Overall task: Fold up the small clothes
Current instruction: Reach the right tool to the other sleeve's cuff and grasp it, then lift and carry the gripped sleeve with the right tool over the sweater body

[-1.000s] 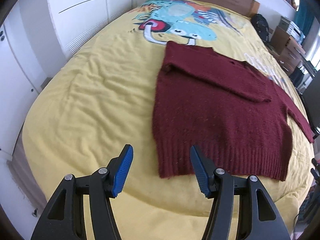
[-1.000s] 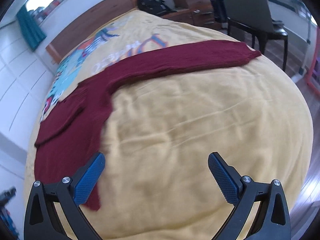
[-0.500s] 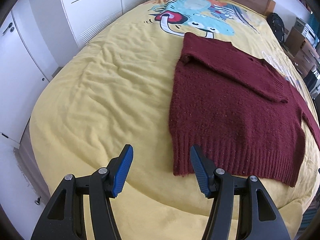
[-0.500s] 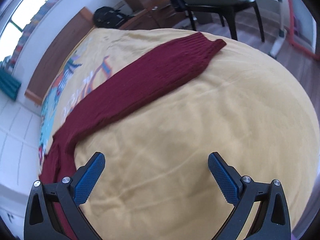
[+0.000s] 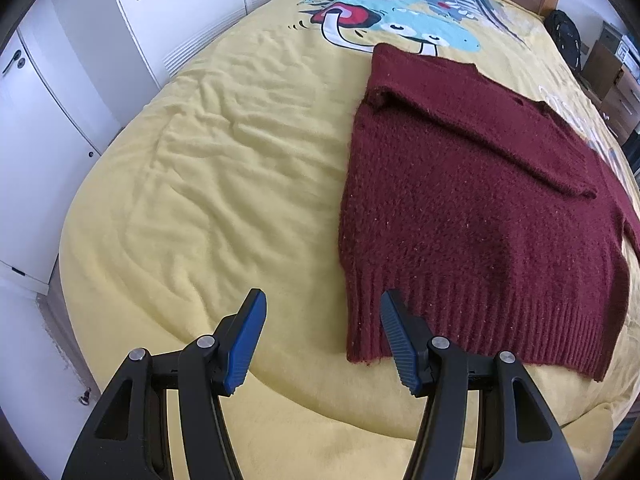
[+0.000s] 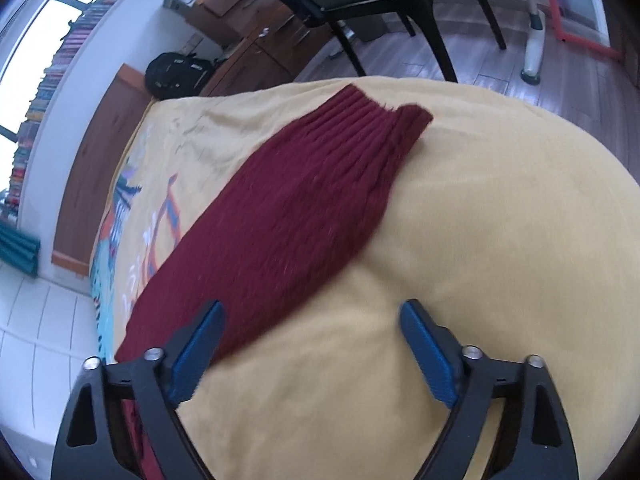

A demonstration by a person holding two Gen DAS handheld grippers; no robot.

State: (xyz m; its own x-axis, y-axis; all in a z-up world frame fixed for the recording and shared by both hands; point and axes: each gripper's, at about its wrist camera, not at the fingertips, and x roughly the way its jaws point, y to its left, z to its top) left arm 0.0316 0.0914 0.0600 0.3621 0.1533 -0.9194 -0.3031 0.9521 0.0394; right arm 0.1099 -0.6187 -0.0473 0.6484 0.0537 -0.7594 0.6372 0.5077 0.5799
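The dark red sweater [image 5: 472,208] lies flat on the yellow bed [image 5: 224,184], one sleeve folded across its chest, the other sleeve [image 6: 304,220] stretched out to the right; it looks soft, thick and floppy, so I'd pinch the ribbed cuff. My left gripper [image 5: 320,340] hangs half spread by the near left hem corner, holding nothing. My right gripper [image 6: 310,354] has just been closing, still spread, empty; the bedspread's lettering is unreadable.
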